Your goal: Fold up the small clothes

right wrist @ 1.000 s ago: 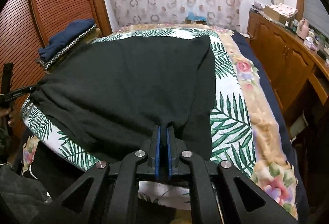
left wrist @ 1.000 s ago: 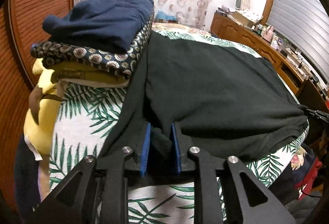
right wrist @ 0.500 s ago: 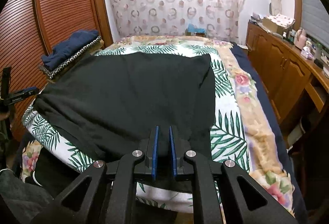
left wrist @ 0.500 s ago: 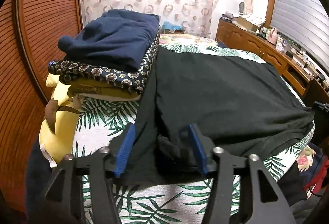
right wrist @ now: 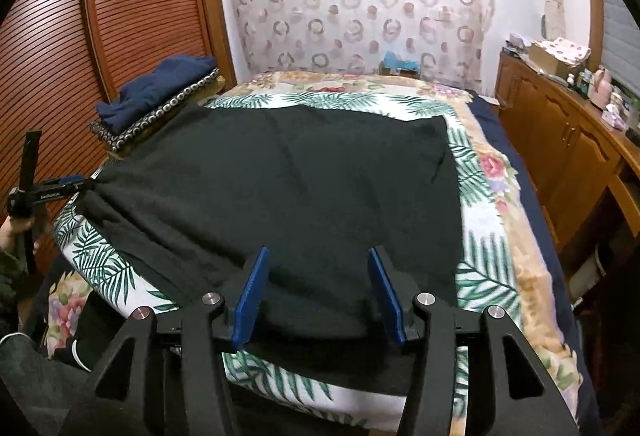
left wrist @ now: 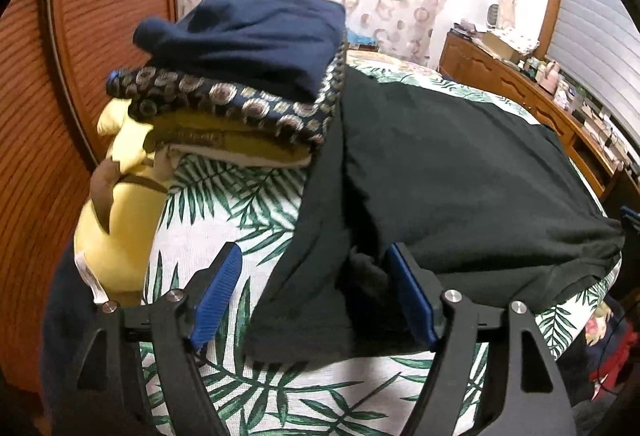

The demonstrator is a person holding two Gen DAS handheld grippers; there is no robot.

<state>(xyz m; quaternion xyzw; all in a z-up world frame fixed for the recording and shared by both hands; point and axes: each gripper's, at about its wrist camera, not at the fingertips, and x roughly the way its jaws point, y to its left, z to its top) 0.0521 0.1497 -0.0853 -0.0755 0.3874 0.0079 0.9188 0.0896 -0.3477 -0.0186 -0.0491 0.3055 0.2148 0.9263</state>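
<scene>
Leafy bed (right wrist: pixel 476 276) holds a black cloth (right wrist: pixel 300 188) lying flat by its near edge. Left gripper (left wrist: pixel 316 276) and right gripper (right wrist: pixel 318 276) are both opening and let go, cloth loose between their jaws.

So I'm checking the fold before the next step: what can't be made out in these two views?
- Near hem of the black knit garment: right wrist view, hidden behind the right claw.
- Lower layers of the folded clothes stack: left wrist view, covered by the navy top piece.
- Small items on the wooden dresser: both views, too small.
</scene>
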